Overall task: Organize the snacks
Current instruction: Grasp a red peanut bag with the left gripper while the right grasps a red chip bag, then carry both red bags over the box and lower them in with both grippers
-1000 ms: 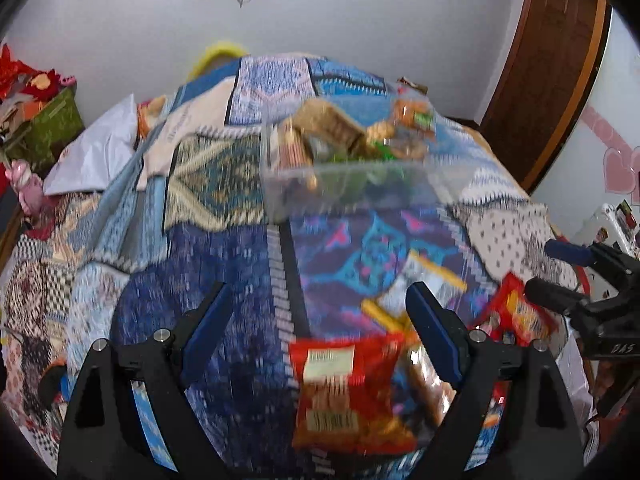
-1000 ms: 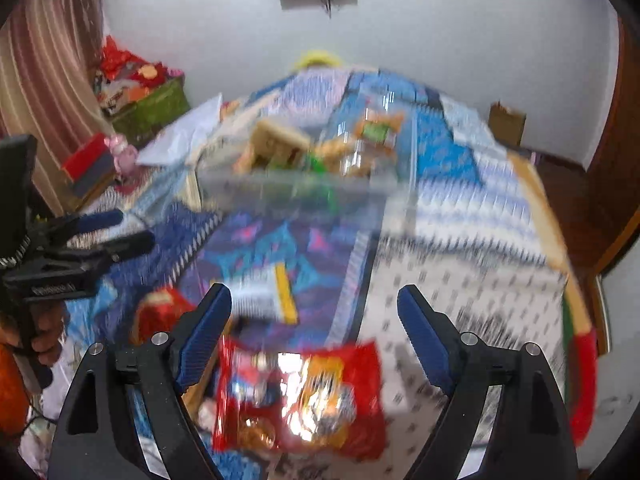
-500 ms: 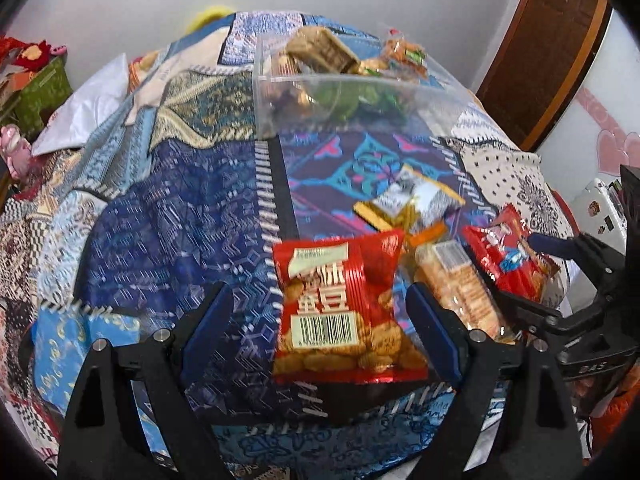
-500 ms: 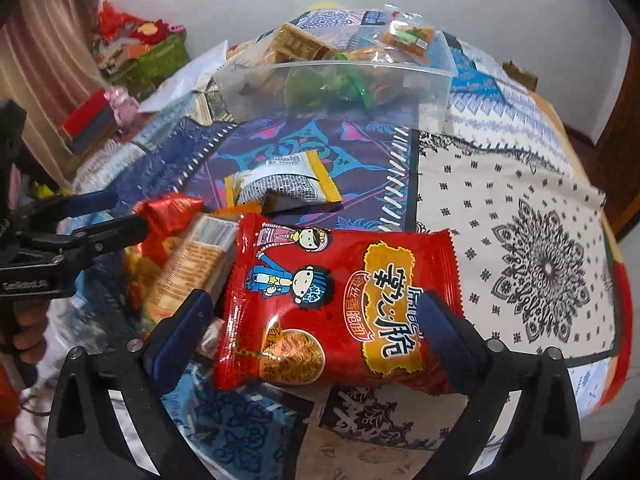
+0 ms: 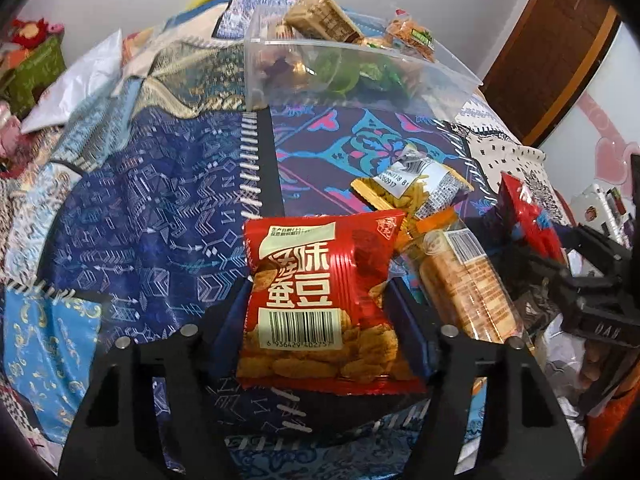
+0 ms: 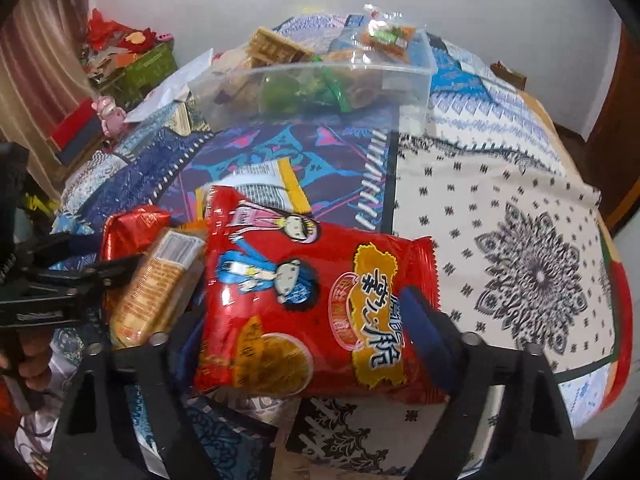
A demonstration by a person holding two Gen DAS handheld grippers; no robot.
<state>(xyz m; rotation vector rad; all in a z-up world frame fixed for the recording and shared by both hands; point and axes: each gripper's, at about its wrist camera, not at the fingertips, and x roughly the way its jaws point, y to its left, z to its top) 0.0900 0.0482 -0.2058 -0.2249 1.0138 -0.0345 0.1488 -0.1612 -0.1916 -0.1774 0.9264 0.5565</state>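
Observation:
My left gripper (image 5: 316, 300) is shut on a red bean snack bag (image 5: 320, 300) with a barcode, at the near edge of the patchwork bed. My right gripper (image 6: 304, 312) is shut on a larger red crisp bag (image 6: 316, 304) with cartoon figures, lifted and tilted. A clear biscuit pack (image 5: 460, 284) (image 6: 156, 288) and a yellow-white packet (image 5: 416, 188) (image 6: 260, 184) lie between them on the bed. A clear plastic bin (image 5: 352, 76) (image 6: 312, 92) holding several snacks stands farther back.
The patchwork blanket (image 5: 160, 208) covers the bed, with a white-patterned part (image 6: 500, 240) at the right. A white bag (image 5: 76, 92) and red and green boxes (image 6: 132, 60) sit at the far left. A brown door (image 5: 560, 48) is at the right.
Both grippers have closed in from wide open: the left onto the red bean bag, the right onto the red crisp bag, which has risen and tilted. Both cameras moved lower and nearer.

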